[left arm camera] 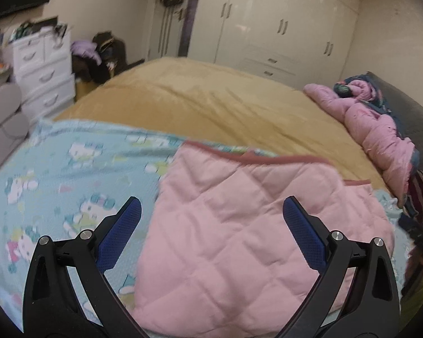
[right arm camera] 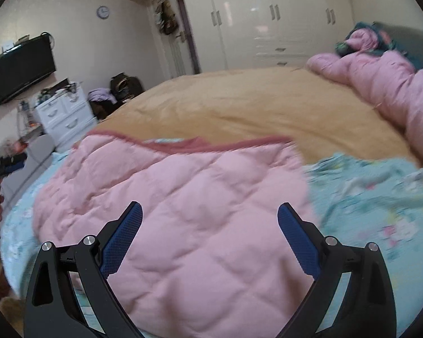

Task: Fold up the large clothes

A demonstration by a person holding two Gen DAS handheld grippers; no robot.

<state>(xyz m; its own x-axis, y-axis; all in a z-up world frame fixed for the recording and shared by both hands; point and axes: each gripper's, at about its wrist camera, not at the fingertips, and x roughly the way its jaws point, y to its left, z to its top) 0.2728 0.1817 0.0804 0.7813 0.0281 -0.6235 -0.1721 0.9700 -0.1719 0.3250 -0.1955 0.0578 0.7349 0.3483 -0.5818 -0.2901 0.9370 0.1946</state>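
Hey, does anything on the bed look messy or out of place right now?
The pink padded jacket lies crumpled in a heap at the bed's far right side, unfolded. The pink quilted blanket is folded back over its cartoon-print side, its dark pink edge running crooked.

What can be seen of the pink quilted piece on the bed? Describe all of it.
The pink quilted piece is soft padded fabric stitched in diamonds, with a darker rose binding along its far edge. It lies folded and puffy on the light-blue cartoon-print sheet, near the tan bedspread. Both views are blurred. No gripper holds it.
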